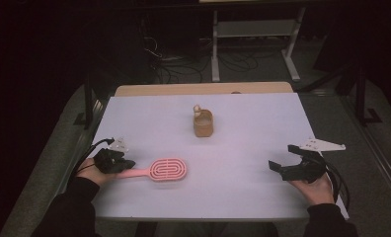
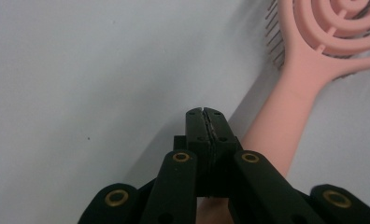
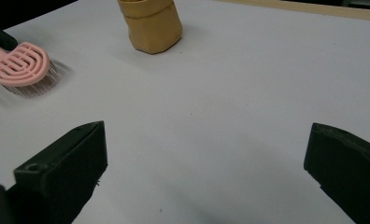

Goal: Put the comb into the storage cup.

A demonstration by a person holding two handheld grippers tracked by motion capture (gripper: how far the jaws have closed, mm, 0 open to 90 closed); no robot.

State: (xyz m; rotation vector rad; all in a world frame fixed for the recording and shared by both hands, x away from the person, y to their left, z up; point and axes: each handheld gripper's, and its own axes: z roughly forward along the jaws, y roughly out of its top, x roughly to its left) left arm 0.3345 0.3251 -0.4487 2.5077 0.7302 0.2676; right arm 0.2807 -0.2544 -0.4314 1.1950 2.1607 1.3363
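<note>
Up close, left gripper (image 2: pixel 205 112): black jaws pressed tight together, nothing between them. Just beside it and partly under it, the handle of the pink hairbrush (image 2: pixel 286 116). Brush lying flat on the white table (image 1: pixel 243 197), bristles down, at the front left. Right gripper (image 3: pixel 206 140): jaws wide apart, nothing held, low over the table, well apart from the brush. Farther back, near the middle, a brown cup (image 1: pixel 203 124), standing upright.

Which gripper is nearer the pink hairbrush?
Left. The left gripper sits at the pink hairbrush handle's end, jaws shut. The right gripper rests open, far across the table.
</note>
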